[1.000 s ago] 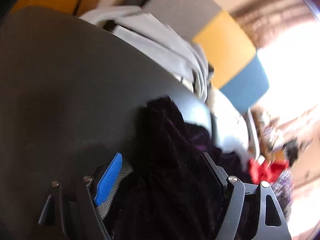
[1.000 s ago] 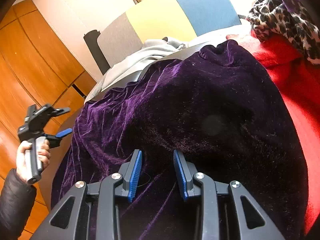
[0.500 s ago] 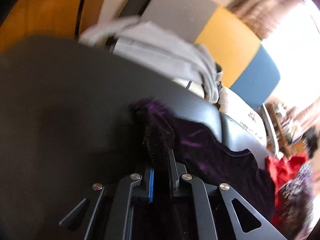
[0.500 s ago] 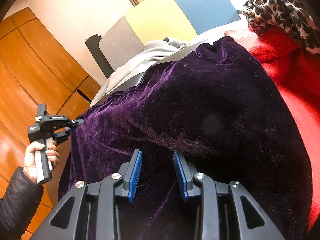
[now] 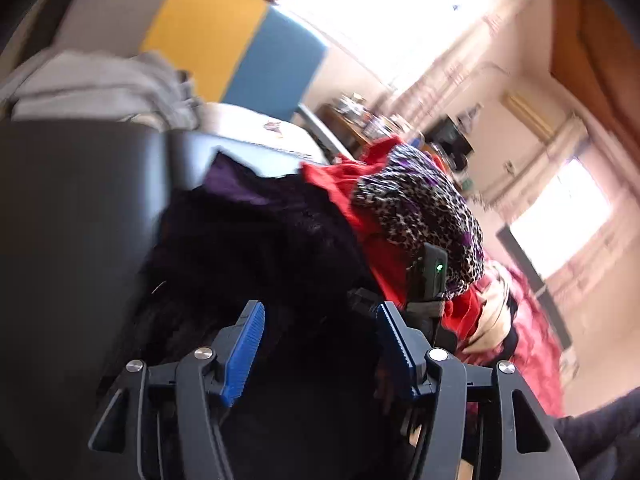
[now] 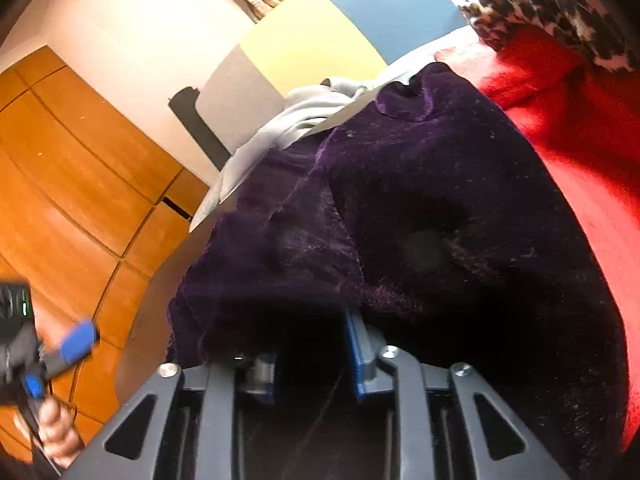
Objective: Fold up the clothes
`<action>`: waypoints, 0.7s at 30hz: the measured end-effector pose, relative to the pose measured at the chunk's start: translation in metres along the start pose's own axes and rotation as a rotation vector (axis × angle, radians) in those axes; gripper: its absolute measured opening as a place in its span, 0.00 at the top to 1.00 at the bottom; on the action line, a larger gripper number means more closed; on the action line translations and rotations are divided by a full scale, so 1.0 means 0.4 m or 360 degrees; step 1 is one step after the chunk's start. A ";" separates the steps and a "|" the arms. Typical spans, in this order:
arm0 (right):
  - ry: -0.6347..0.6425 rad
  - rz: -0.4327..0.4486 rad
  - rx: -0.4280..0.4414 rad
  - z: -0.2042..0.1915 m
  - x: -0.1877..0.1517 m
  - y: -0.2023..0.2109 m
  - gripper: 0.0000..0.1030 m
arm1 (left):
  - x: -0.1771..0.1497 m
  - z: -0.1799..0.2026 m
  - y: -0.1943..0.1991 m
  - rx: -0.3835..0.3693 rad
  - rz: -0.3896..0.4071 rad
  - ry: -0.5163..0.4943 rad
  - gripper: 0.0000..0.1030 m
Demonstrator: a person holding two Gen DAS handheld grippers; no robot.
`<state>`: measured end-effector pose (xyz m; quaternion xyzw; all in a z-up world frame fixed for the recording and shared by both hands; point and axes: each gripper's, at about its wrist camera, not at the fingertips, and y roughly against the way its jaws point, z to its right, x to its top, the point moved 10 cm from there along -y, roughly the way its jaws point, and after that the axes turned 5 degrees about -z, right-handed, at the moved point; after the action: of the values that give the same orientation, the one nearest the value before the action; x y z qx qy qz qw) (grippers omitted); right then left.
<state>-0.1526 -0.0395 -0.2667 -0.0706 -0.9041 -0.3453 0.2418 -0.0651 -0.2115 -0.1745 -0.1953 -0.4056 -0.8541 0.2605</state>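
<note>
A dark purple velvet garment (image 6: pixel 440 208) lies on a dark grey surface (image 5: pixel 72 220), with its left part folded over the middle. It also shows in the left wrist view (image 5: pixel 256 240). My left gripper (image 5: pixel 320 320) is open above the garment's near edge; in the right wrist view it shows at the lower left (image 6: pixel 60 356). My right gripper (image 6: pixel 312 344) rests low on the garment. A fold of velvet covers its fingertips, and its jaws stand apart.
Folded grey clothes (image 5: pixel 100 84) lie at the far side. A red garment (image 6: pixel 568 120) and a leopard-print one (image 5: pixel 424 208) are piled to the right. A yellow and blue headboard (image 6: pixel 340 28) stands behind, a wooden wardrobe (image 6: pixel 80 168) to the left.
My left gripper carried the garment's left edge over to the right, folding it onto the middle, then opened and let it go. The right gripper stayed put; velvet now covers its tips.
</note>
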 end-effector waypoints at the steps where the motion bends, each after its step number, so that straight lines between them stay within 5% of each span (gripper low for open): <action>1: -0.0006 0.0001 0.0006 0.001 0.001 -0.001 0.76 | -0.006 -0.040 0.025 0.0039 0.0019 0.0056 0.42; 4: -0.0002 0.0001 0.0002 0.000 0.003 -0.003 0.76 | -0.028 -0.185 0.118 0.0260 0.0105 0.0225 0.41; 7: -0.0004 0.0001 0.0006 -0.001 0.004 -0.004 0.76 | -0.018 -0.267 0.122 0.0218 0.0120 0.0455 0.41; 15: -0.0004 0.0002 0.0010 -0.001 0.006 -0.008 0.76 | 0.034 -0.264 -0.011 -0.0267 -0.0012 0.0826 0.41; 21: -0.0011 0.0005 0.0030 0.000 0.004 -0.007 0.76 | 0.049 -0.280 -0.079 -0.0273 -0.0091 0.0961 0.41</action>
<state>-0.1547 -0.0419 -0.2677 -0.0708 -0.9081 -0.3361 0.2397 -0.1133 -0.2891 -0.2490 0.0574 -0.2417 -0.9116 0.3275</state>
